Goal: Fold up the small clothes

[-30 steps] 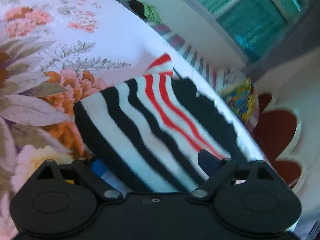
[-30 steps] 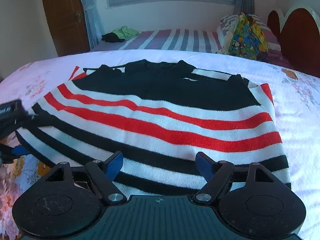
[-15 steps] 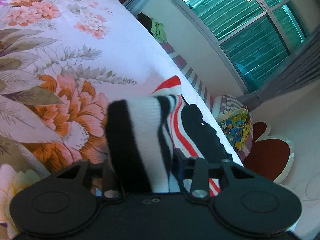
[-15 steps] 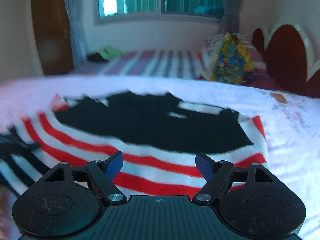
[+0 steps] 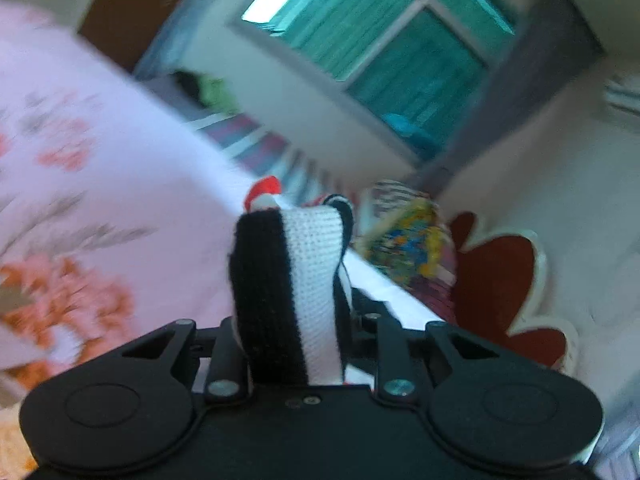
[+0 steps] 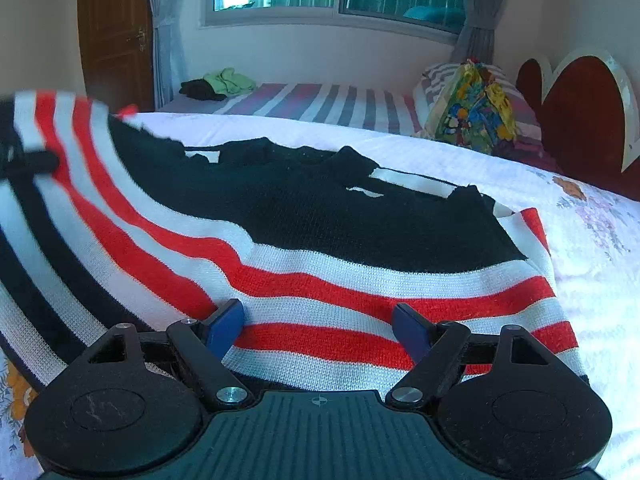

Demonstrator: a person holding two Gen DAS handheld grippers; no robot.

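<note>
**Left corner pinched and raised, right side not yet gripped**

Left wrist view: my left fingers (image 5: pixel 294 320) are closing on a bunched edge of the striped sweater (image 5: pixel 288 288), a thick black-and-white fold standing up between them at the bottom centre of the frame. The knit fills the gap and the pads press on it, so I count this as a grasp. The flowered bed sheet (image 5: pixel 100 200) runs off blurred to the left, with the window (image 5: pixel 384 40) tilted across the top.

Right wrist view: my right fingers (image 6: pixel 318 328) stand wide apart, released, low in the frame with the sweater's red and white stripes lying flat between their blue pads (image 6: pixel 226 326). Nothing is clamped. The sweater (image 6: pixel 320 220) spreads over the bed (image 6: pixel 592 264) through the middle of the frame, and its left edge rises to the upper left, where the other gripper holds it.

What worries me: the left grasp is on a thick wad, and I cannot tell how many layers it holds. If only one is caught, the fold will drag unevenly. With the right side free, pulling across could slide the whole sweater instead of creasing it.
</note>
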